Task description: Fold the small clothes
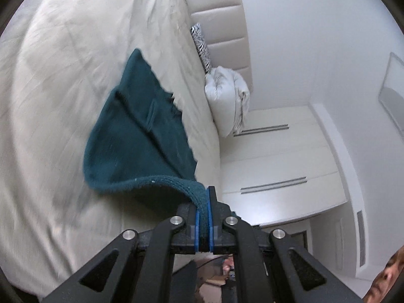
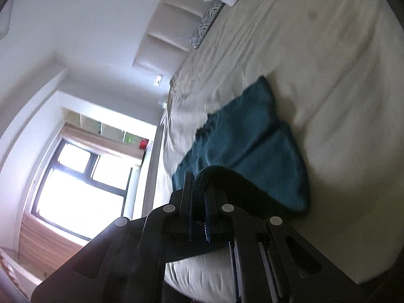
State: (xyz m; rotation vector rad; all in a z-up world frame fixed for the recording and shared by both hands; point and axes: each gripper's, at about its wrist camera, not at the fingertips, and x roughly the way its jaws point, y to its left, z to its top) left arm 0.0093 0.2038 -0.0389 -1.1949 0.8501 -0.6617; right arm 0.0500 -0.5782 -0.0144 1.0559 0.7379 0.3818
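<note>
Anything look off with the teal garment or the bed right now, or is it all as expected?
Nothing stands out. The left gripper and right gripper are each shut on an edge of the teal knitted garment, which trails onto the cream bed sheet. No tear shows. The sheet is wrinkled, and the pillows lie bunched by the headboard.

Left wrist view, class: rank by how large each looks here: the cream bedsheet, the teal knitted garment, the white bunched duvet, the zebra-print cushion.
1. Cream bedsheet
2. Teal knitted garment, though it is nearest the camera, which enlarges it
3. White bunched duvet
4. Zebra-print cushion
</note>
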